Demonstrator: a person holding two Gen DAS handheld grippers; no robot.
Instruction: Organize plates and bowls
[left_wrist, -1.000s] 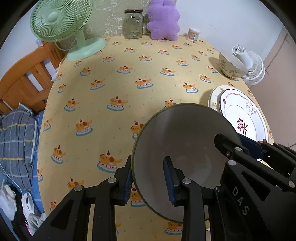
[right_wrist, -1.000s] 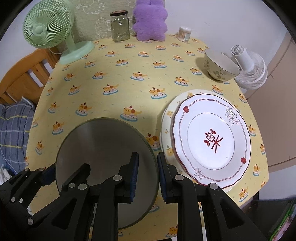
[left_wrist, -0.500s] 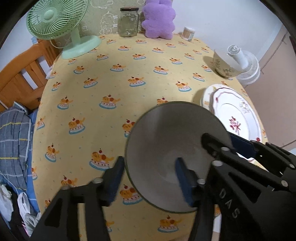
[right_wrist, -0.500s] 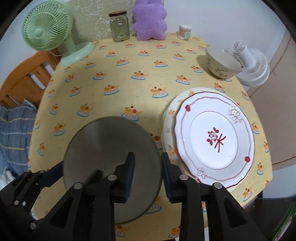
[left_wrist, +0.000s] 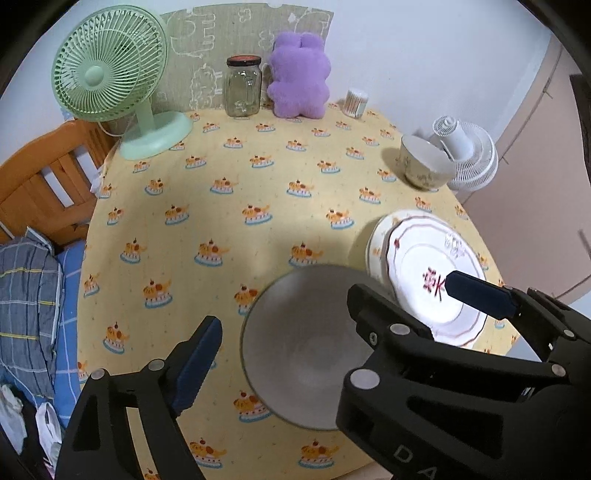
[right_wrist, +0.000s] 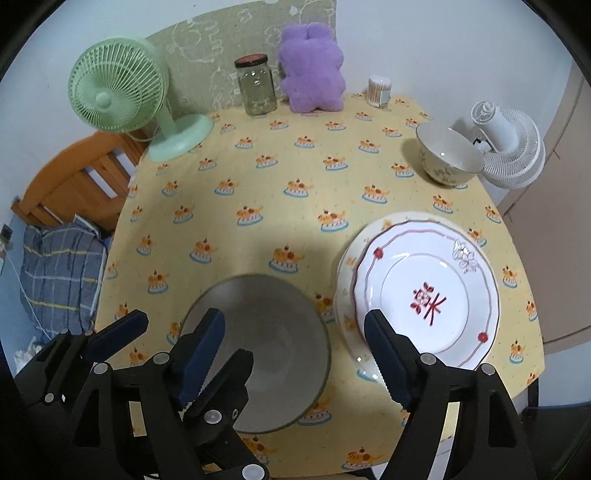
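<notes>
Grey bowl (right_wrist: 258, 350), 6 o'clock on table: rigid, likely slick, breakable. Both your grippers spread wide, holding nothing. Pinch rim.

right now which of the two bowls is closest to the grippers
The plain grey bowl, sitting between both open grippers at the near table edge. The floral bowl stands far off beside the white fan.
</notes>
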